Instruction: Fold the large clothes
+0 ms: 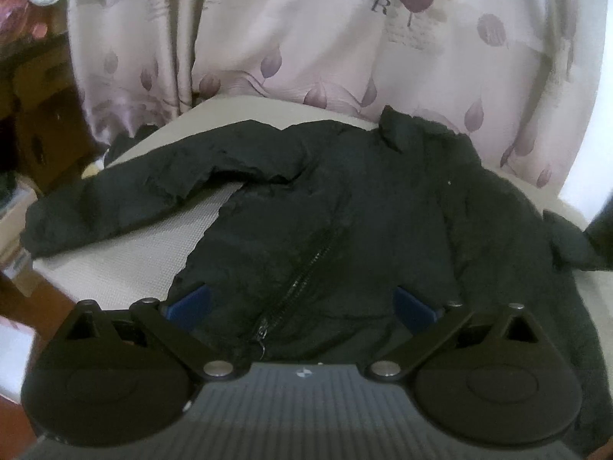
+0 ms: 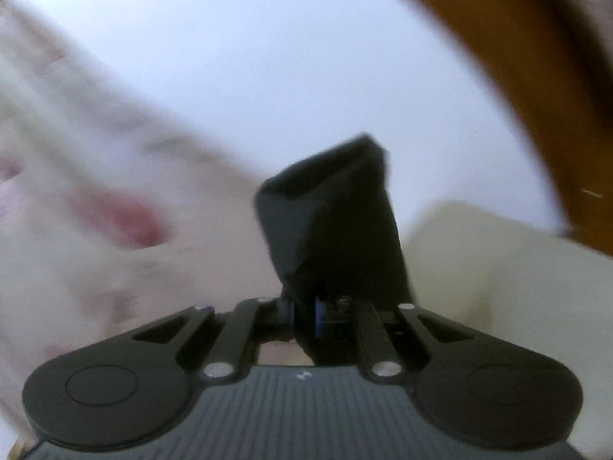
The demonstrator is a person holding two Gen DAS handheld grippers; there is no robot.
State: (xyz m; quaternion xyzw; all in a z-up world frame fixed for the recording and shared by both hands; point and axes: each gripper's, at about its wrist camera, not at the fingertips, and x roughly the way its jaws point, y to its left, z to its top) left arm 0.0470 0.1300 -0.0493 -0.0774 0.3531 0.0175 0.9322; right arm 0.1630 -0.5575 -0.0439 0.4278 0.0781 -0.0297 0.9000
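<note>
A large black zip-up jacket (image 1: 345,207) lies spread front-up on a cream cushioned surface (image 1: 126,253), its left sleeve stretched out to the left and its collar at the back. My left gripper (image 1: 302,303) is open, its blue pads (image 1: 191,303) wide apart just above the jacket's hem by the zipper. My right gripper (image 2: 302,318) is shut on a fold of the black jacket (image 2: 329,214), which stands up from the pads; that view is blurred.
A pink curtain with a purple leaf print (image 1: 306,38) hangs close behind the surface. Cardboard boxes and clutter (image 1: 34,115) stand at the left. A brown wooden frame (image 2: 528,76) curves at the right of the right wrist view.
</note>
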